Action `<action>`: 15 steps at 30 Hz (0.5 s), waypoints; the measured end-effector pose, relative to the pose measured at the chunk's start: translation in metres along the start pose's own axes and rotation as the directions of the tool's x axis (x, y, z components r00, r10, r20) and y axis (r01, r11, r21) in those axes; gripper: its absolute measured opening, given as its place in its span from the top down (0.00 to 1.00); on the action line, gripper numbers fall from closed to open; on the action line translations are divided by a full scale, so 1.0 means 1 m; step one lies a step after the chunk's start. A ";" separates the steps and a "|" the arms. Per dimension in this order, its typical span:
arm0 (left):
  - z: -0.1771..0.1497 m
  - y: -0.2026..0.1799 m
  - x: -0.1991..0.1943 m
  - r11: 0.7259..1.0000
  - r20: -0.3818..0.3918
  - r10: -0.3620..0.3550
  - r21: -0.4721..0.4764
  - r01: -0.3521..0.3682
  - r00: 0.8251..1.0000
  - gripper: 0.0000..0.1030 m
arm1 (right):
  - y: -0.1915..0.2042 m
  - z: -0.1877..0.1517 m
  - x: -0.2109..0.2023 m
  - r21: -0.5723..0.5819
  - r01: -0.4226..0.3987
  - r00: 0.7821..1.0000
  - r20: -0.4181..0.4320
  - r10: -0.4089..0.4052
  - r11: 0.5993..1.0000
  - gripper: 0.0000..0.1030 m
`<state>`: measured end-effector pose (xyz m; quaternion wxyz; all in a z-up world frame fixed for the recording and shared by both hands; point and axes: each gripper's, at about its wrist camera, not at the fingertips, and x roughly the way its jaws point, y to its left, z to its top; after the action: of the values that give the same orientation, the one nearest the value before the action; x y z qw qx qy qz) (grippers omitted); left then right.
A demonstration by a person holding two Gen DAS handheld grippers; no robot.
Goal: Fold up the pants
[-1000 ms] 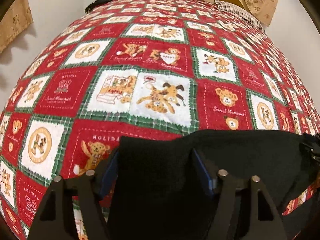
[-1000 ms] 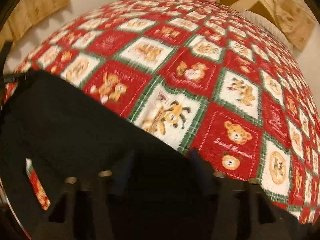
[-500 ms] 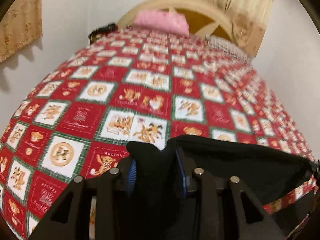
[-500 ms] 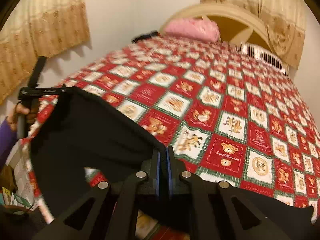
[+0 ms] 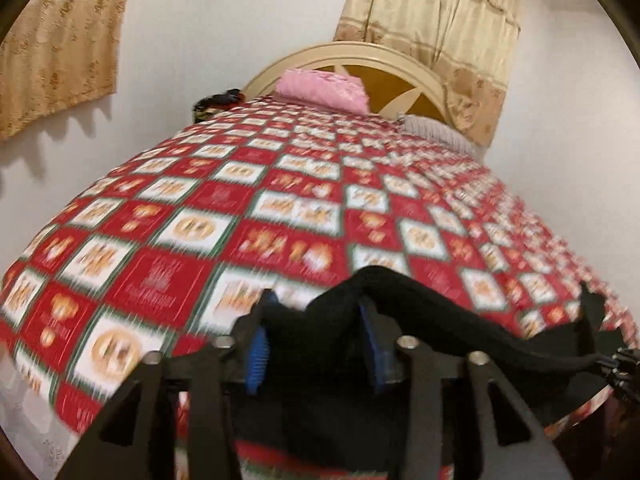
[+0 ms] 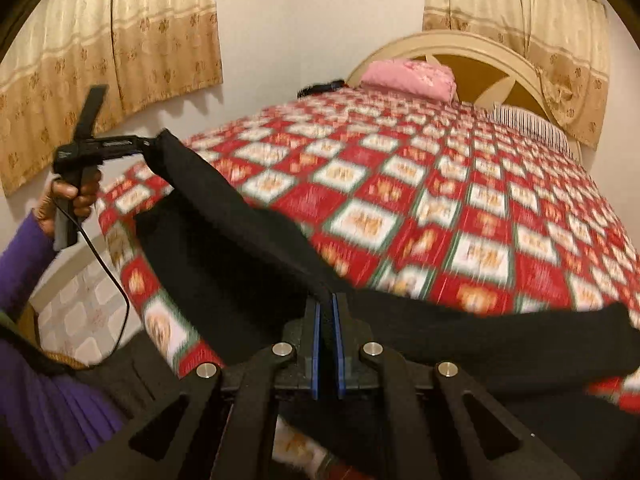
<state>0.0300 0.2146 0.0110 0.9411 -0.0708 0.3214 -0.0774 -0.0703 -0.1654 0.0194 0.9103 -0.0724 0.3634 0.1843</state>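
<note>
- Looking along the left hand-held gripper (image 5: 316, 332) in its own wrist view, the black pants (image 5: 440, 320) bunch up between its blue pads (image 5: 256, 356); the pads stand somewhat apart with a thick wad of cloth filling the gap, so it reads as clamped on the pants. From there the fabric stretches off to its right, raised above the near end of the bed (image 5: 280, 184).
- In the right wrist view, the right hand-held gripper (image 6: 326, 320) has its pads nearly together, pinching a thin edge of the pants (image 6: 240, 232). The cloth runs up to its left toward the left hand-held gripper (image 6: 148, 148) and sags between them.
- The pants look soft, light and limp; edge or waistband holds seem best.
</note>
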 end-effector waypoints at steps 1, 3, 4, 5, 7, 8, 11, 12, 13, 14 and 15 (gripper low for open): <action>-0.011 0.001 0.001 0.999 -0.015 0.048 0.010 -0.047 0.999 0.43 | 0.003 -0.011 0.006 0.005 0.007 1.000 -0.020 -0.007 1.000 0.94; -0.028 0.003 0.006 0.995 -0.061 0.098 0.033 -0.097 0.993 0.42 | 0.006 -0.024 0.015 -0.005 0.024 0.999 -0.048 -0.024 1.000 0.94; -0.034 0.006 0.007 0.994 -0.076 0.108 0.033 -0.106 0.991 0.42 | 0.009 -0.031 0.019 -0.012 0.030 0.998 -0.062 -0.031 0.999 0.94; -0.038 0.008 0.008 0.993 -0.089 0.117 0.031 -0.114 0.989 0.42 | 0.011 -0.037 0.022 -0.017 0.031 0.997 -0.074 -0.032 0.999 0.94; -0.047 0.013 0.005 0.992 -0.112 0.123 0.020 -0.122 0.986 0.37 | 0.015 -0.048 0.025 -0.031 0.035 0.995 -0.091 -0.038 0.999 0.94; -0.049 0.016 0.003 0.991 -0.117 0.130 0.015 -0.129 0.985 0.33 | 0.015 -0.050 0.026 -0.033 0.036 0.994 -0.098 -0.039 0.999 0.94; -0.054 0.024 -0.005 0.988 -0.128 0.152 0.007 -0.152 0.980 0.25 | 0.019 -0.060 0.027 -0.048 0.043 0.992 -0.118 -0.048 0.998 0.94; -0.055 0.026 -0.008 0.987 -0.137 0.159 0.011 -0.159 0.978 0.23 | 0.019 -0.062 0.027 -0.054 0.046 0.991 -0.124 -0.053 0.997 0.94; -0.056 0.028 -0.010 0.986 -0.142 0.167 0.019 -0.166 0.976 0.22 | 0.020 -0.063 0.027 -0.054 0.048 0.991 -0.126 -0.054 0.997 0.93; -0.059 0.029 -0.014 0.983 -0.145 0.181 0.032 -0.178 0.973 0.22 | 0.020 -0.063 0.025 -0.051 0.045 0.990 -0.132 -0.051 0.998 0.91; -0.061 0.029 -0.017 0.980 -0.143 0.199 0.039 -0.195 0.970 0.22 | 0.020 -0.062 0.023 -0.050 0.041 0.990 -0.136 -0.047 0.998 0.90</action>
<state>-0.0178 0.2409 -0.0318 0.9189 -0.0210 0.3938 0.0073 -0.1019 -0.1564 -0.0412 0.8852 -0.1145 0.4188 0.1673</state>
